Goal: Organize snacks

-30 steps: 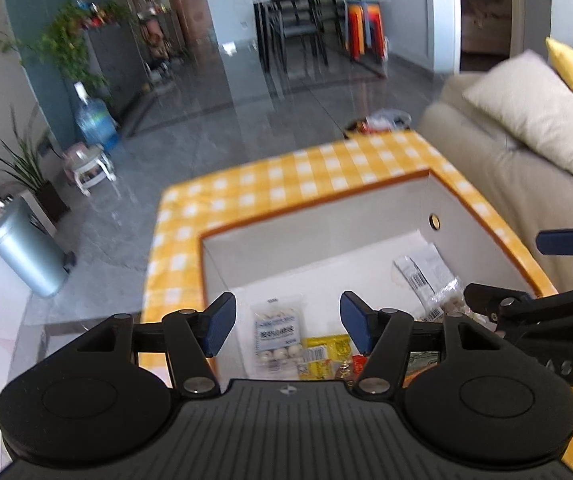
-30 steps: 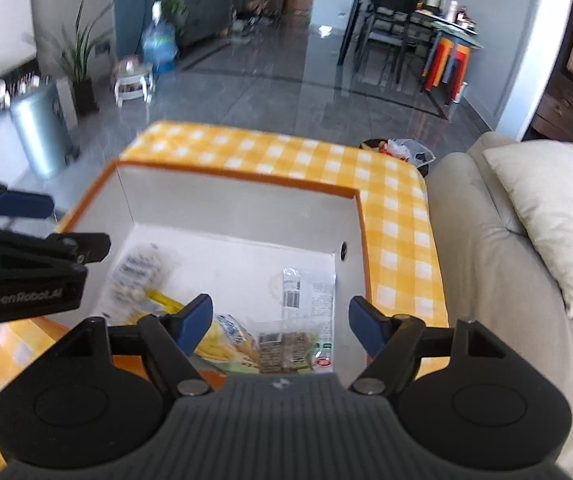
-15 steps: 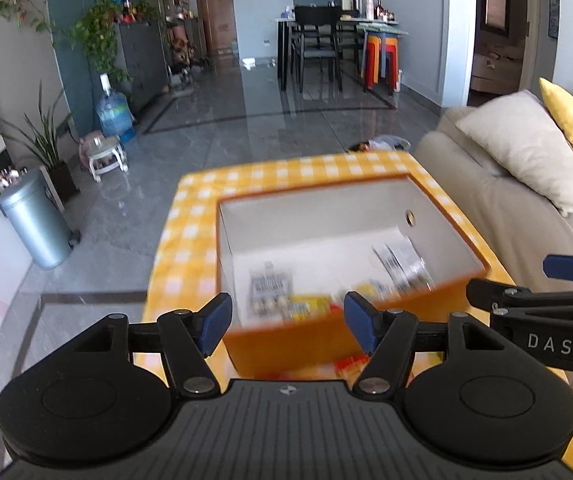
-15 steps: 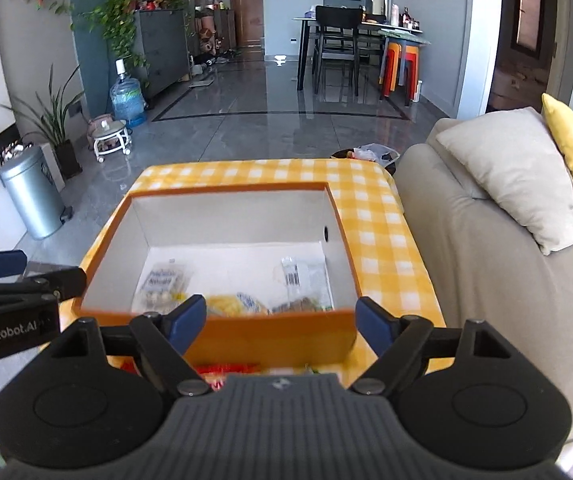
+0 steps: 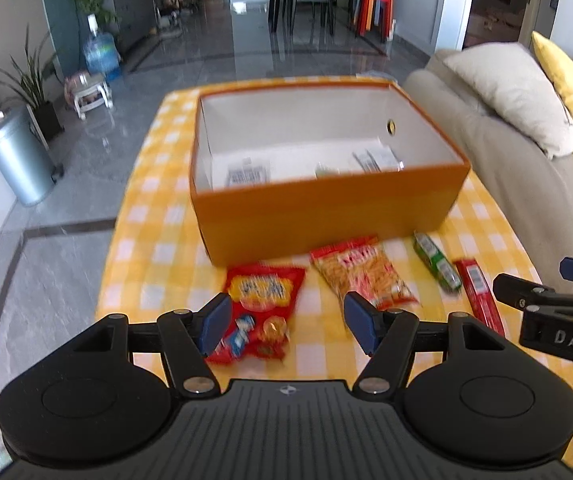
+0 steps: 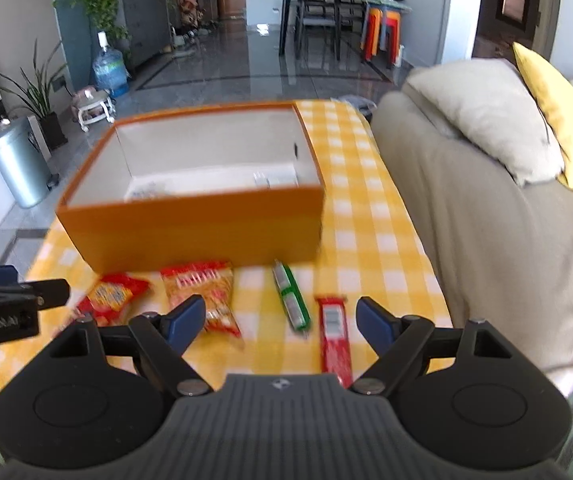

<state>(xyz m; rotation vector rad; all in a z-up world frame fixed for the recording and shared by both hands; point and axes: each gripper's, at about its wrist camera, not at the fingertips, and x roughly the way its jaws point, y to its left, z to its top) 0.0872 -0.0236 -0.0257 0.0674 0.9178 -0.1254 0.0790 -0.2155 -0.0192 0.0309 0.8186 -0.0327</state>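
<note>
both grippers' fingers (image 5: 215,322) apart, empty, above 4 snack packets (image 5: 362,272) before orange box (image 5: 326,208)

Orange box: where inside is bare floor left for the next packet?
The middle of the orange box floor, between the barcode packet at left and the white wrappers at right, looks bare. The near strip is hidden behind the front wall.

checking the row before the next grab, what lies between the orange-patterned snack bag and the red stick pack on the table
A slim green stick pack lies between the orange-patterned bag and the red stick pack, touching neither. The right wrist view shows it best.
</note>
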